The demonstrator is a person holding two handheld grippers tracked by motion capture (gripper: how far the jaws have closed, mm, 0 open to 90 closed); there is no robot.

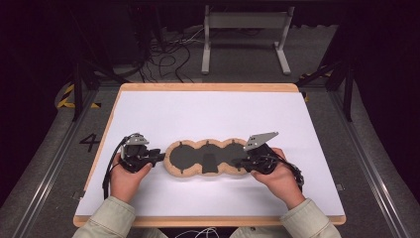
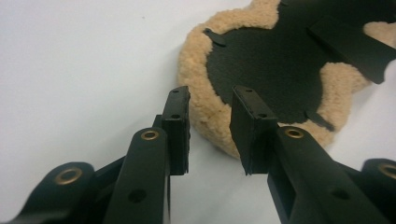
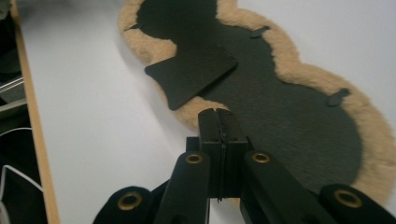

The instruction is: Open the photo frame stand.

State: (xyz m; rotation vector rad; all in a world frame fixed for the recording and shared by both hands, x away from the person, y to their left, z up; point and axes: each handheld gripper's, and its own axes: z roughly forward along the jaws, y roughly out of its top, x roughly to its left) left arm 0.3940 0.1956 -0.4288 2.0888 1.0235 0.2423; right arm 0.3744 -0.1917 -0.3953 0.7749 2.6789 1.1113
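A three-lobed pad [image 1: 185, 156] lies flat on the white table, black backing up, tan fleece around its rim. A black flap [image 1: 210, 162] sticks out from its middle lobe toward the person. My left gripper [image 1: 159, 157] is at the pad's left end. In the left gripper view it [image 2: 211, 93] is open, its jaws standing either side of the fleece rim of the pad [image 2: 261, 65] without touching. My right gripper [image 1: 237, 161] is at the right lobe. In the right gripper view it [image 3: 218, 112] is shut, tips over the near rim of the pad [image 3: 289, 116], nothing visible between them.
The white table top [image 1: 208, 109] has a wooden edge [image 1: 208, 87]. Beyond the far edge stand a grey metal frame [image 1: 245, 20] and loose cables [image 1: 166, 59] on the floor. Dark rails run along both sides of the table.
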